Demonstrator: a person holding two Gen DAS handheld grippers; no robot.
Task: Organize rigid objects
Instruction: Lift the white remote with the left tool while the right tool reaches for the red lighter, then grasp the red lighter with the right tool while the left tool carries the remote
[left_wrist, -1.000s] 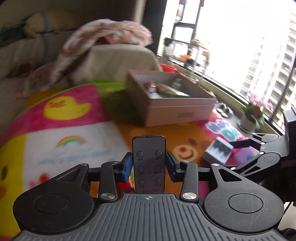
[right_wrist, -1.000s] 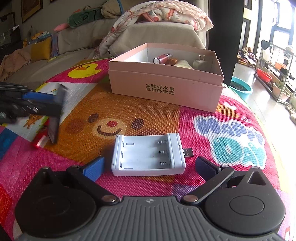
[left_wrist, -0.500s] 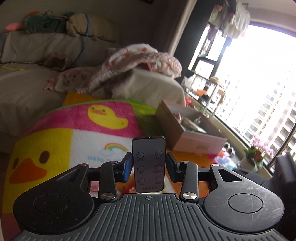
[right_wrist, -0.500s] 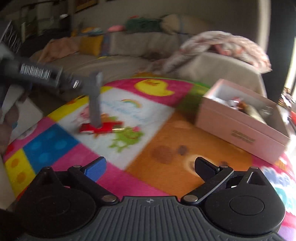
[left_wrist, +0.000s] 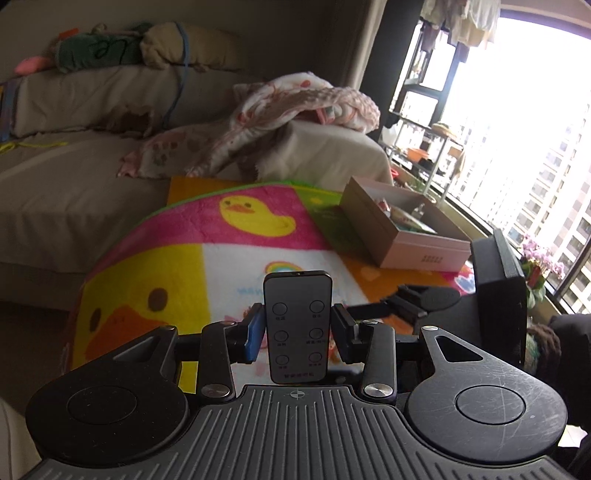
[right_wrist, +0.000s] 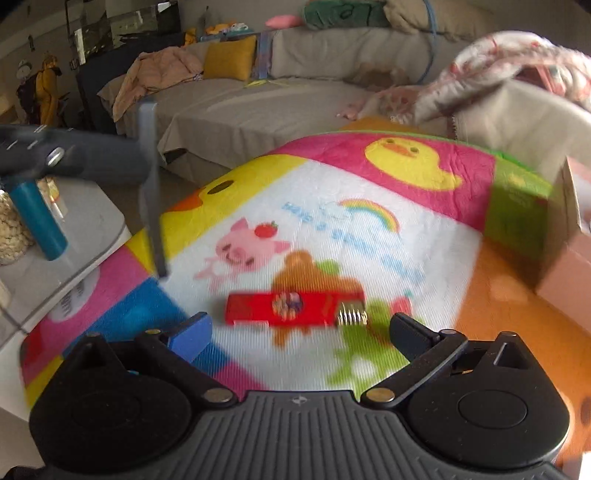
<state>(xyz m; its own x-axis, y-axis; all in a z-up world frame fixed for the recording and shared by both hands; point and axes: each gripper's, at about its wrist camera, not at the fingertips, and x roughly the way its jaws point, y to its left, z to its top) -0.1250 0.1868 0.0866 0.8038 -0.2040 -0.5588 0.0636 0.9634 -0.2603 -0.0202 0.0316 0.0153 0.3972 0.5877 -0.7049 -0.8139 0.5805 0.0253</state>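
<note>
My left gripper (left_wrist: 297, 332) is shut on a small black remote (left_wrist: 297, 325) with round buttons, held upright above the colourful mat. The remote also shows edge-on in the right wrist view (right_wrist: 151, 192), held high at the left. My right gripper (right_wrist: 299, 332) is open and empty, low over the mat, with a red flat object with a metal spring end (right_wrist: 295, 309) lying just ahead between its fingers. The pink cardboard box (left_wrist: 406, 236) with several items inside stands on the mat at the far right.
The cartoon mat (right_wrist: 332, 229) covers a rounded table. A grey sofa (left_wrist: 74, 177) with blankets and pillows lies behind. A side table (right_wrist: 74, 236) with a blue bottle stands at the left. A window and plants are at the right.
My left gripper has lifted the remote up and back, away from the box. My right gripper swung left from the white battery case to the red object.
</note>
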